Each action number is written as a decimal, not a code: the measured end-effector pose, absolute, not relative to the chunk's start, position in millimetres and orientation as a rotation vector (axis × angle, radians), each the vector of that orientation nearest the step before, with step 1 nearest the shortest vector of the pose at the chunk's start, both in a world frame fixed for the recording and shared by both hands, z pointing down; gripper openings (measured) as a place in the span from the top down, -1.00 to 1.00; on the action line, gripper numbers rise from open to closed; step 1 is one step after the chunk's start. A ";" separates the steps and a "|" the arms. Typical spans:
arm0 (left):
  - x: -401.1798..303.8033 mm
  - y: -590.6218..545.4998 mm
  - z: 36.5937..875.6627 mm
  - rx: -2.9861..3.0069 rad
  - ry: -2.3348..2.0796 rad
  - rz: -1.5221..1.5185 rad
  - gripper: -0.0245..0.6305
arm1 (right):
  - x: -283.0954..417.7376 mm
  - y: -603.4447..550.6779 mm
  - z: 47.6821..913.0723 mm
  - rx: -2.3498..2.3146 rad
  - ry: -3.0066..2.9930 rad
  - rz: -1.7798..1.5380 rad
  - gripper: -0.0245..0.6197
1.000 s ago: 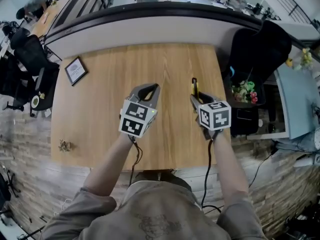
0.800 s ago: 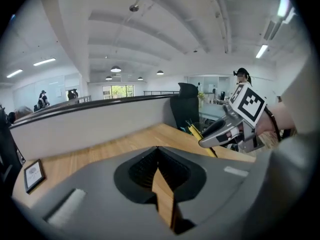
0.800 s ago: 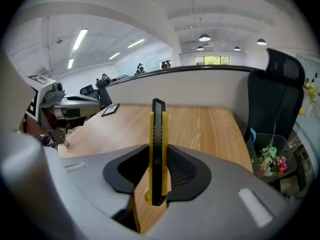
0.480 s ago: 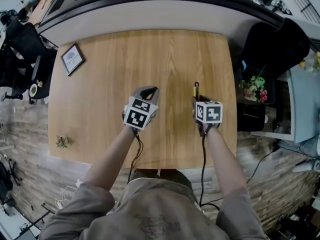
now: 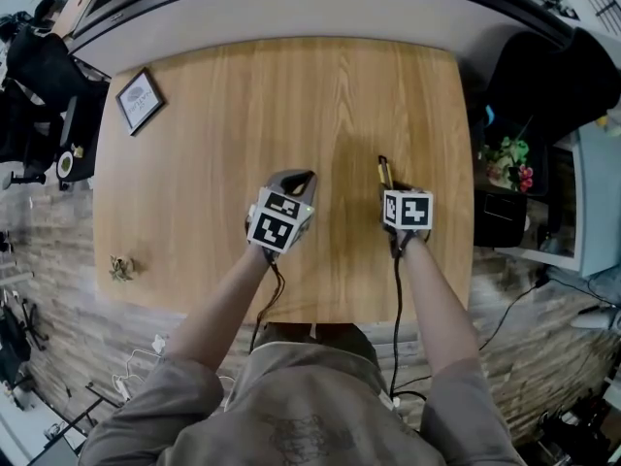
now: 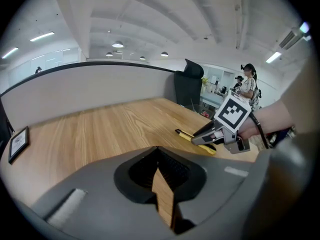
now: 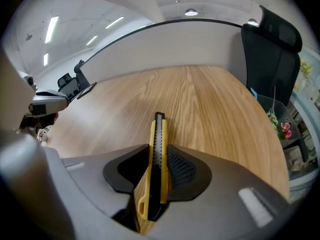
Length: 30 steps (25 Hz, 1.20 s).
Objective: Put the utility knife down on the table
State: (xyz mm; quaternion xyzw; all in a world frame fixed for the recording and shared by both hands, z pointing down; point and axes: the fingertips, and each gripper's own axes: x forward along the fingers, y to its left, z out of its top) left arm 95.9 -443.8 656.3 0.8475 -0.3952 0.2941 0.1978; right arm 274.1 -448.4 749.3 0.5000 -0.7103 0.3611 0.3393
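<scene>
Clamping utility knife (image 7: 159,149); picture frame (image 5: 139,100) apart

Before you, the light wooden table (image 5: 320,105), curved along its far edge, carries only a small dark-framed card (image 5: 139,100) near its far left corner.

Clearance: the tabletop (image 5: 291,95) was bare across its middle and far half, giving open passage ahead of both tongs. A free strip of wood separated the left tongs (image 5: 297,179) from the right tongs (image 5: 389,189).

Obstacles:
- A small picture frame (image 5: 139,100) lay at the far left corner.
- A small brown object (image 5: 121,268) lay near the left edge, well apart from the tongs.
- A curved partition wall (image 5: 320,13) closed the far edge.
- A black chair (image 5: 529,76) stood just beyond the right edge.
</scene>
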 end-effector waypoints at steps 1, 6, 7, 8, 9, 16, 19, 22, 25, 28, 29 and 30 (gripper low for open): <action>95.9 -442.8 656.6 2.373 -1.104 0.825 0.92 | 274.1 -448.1 750.4 1.316 -1.848 0.937 0.54; 88.1 -438.7 652.8 2.380 -1.115 0.850 0.92 | 273.3 -444.6 745.4 1.390 -1.846 0.960 0.53; 86.7 -438.5 650.1 2.382 -1.119 0.849 0.92 | 273.7 -444.4 739.9 1.401 -1.851 0.951 0.52; 85.9 -439.2 645.9 2.387 -1.125 0.846 0.92 | 273.9 -445.4 731.4 1.410 -1.864 0.935 0.53; 85.4 -440.9 639.9 2.395 -1.133 0.839 0.92 | 273.3 -447.5 719.9 1.417 -1.884 0.913 0.53; 80.6 -453.5 555.7 2.521 -1.229 0.722 0.92 | 252.2 -457.0 577.6 1.430 -2.171 0.653 0.60; 77.9 -452.0 509.3 2.599 -1.266 0.663 0.92 | 247.2 -444.4 501.1 1.480 -2.307 0.538 0.73; 76.5 -440.5 459.7 2.680 -1.286 0.575 0.92 | 242.8 -422.0 441.0 1.509 -2.408 0.431 0.76; 77.6 -423.8 413.0 2.787 -1.334 0.542 0.92 | 241.9 -395.5 392.2 1.533 -2.484 0.330 0.80; 78.8 -403.9 374.6 2.891 -1.376 0.541 0.92 | 239.6 -366.9 355.3 1.537 -2.551 0.262 0.81; 78.8 -397.2 363.9 2.911 -1.381 0.521 0.92 | 238.9 -357.5 345.8 1.538 -2.571 0.244 0.82; 78.7 -390.3 354.5 2.926 -1.385 0.497 0.92 | 238.5 -348.2 337.8 1.540 -2.587 0.225 0.83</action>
